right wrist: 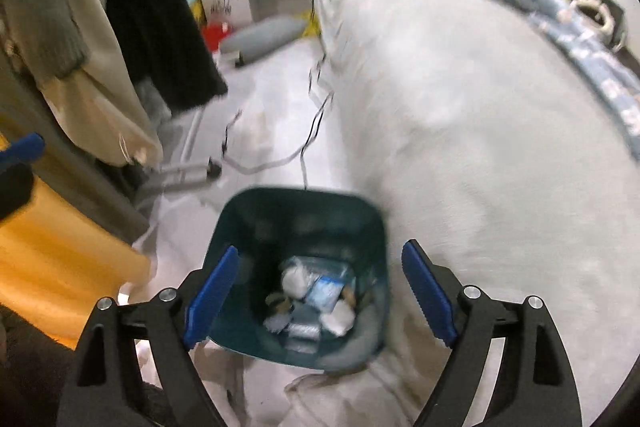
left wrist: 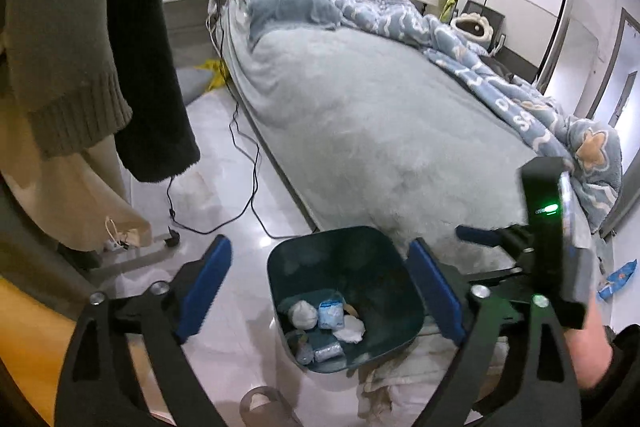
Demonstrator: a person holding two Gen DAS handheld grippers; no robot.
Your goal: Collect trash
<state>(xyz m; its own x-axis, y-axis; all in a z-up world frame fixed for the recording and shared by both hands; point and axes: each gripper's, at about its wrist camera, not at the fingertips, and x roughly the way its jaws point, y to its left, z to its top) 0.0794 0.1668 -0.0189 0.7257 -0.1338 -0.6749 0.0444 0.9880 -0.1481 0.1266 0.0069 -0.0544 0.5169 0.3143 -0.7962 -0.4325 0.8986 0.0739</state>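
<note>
A dark teal trash bin (left wrist: 280,267) stands on the floor beside the bed; it also shows in the right wrist view (right wrist: 228,227). Inside lie crumpled white tissues (left wrist: 303,313) and blue-white packets (left wrist: 331,314), blurred in the right wrist view (right wrist: 297,281). My left gripper (left wrist: 320,285) is open and empty above the bin, jaws wide on either side. My right gripper (right wrist: 320,291) is open and empty, straddling the bin from above; its body shows at the right of the left wrist view (left wrist: 476,235). A blue wrapper (left wrist: 618,279) lies on the floor at far right.
A grey bed (left wrist: 380,131) with a blue patterned duvet (left wrist: 500,67) fills the right. Clothes hang on a rack (left wrist: 100,67) at left. Black cables (left wrist: 248,195) trail over the white floor. An orange object (right wrist: 60,267) sits at left. Crumpled cloth (right wrist: 340,399) lies below the bin.
</note>
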